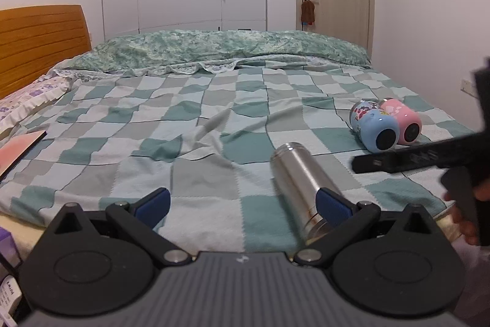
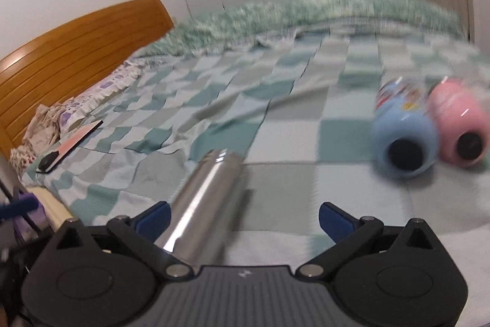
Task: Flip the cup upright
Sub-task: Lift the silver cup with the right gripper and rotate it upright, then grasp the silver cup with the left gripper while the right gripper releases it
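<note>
Your jaws stand spread wide on both tools, and nothing is pinched in either. Your left gripper [image 1: 243, 204] hangs low over the near edge of the bed, its blue pads [image 1: 153, 203] apart, and the steel cup [image 1: 301, 183] lies on its side just inside the right-hand pad, close enough that you cannot tell whether they touch. Its rounded closed end points away from you, toward the folded green quilt [image 1: 220, 49]; the near end tucks behind the pad.

From your right gripper [image 2: 245, 218] the same steel cup [image 2: 205, 204] lies slanted across the left-hand pad, running up and to the right over the checked bedspread [image 2: 291, 118]. This view is blurred.

Farther right, a blue cup [image 1: 375, 124] and a pink cup [image 1: 402, 121] also lie on their sides, touching each other, dark round ends toward you. Your right tool shows in the left view as a dark bar just in front of them.

A pink-covered book [image 2: 73, 144] rests near the wooden headboard [image 1: 39, 42].
</note>
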`<act>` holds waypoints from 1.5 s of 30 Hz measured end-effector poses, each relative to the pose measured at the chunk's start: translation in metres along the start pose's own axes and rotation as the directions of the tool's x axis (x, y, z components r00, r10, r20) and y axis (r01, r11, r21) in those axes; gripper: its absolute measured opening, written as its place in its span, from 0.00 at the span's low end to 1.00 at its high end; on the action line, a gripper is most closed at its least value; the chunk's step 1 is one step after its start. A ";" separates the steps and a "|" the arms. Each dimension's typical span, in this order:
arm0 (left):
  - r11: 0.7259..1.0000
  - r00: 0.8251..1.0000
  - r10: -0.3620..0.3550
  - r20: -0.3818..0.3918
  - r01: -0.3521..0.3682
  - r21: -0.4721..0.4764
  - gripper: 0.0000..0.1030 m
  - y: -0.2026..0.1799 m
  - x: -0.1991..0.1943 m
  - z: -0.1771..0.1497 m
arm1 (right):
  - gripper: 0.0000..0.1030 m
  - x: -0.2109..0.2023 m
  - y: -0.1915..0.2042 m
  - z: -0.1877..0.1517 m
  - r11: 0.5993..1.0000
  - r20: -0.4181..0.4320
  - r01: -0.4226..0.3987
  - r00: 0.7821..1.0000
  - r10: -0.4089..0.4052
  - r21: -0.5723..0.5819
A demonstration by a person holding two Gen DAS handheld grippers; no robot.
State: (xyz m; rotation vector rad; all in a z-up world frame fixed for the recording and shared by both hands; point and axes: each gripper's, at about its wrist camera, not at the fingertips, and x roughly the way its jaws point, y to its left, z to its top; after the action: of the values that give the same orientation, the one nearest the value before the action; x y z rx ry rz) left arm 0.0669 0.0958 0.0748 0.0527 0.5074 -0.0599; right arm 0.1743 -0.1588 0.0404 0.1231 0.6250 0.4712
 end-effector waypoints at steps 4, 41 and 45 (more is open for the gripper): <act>1.000 0.999 -0.019 -0.044 0.019 -0.003 1.00 -0.023 0.023 0.011 | 1.00 -0.017 -0.025 -0.008 0.995 0.050 0.032 0.998 -0.027 -0.098; 0.996 0.899 -0.053 -0.435 0.013 -0.094 0.63 -0.060 0.163 0.048 | 1.00 0.000 -0.107 -0.026 0.994 0.212 0.090 0.974 -0.076 -0.057; 0.993 0.932 -0.094 -0.351 0.061 -0.106 0.62 -0.057 0.141 0.053 | 1.00 -0.004 -0.107 -0.029 0.994 0.238 0.099 0.967 -0.087 -0.038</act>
State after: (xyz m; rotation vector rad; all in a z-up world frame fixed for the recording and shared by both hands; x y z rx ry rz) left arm 0.2112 0.0292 0.0505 -0.0500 0.8747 -0.1052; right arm 0.1956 -0.2566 -0.0072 0.1001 0.3829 0.3738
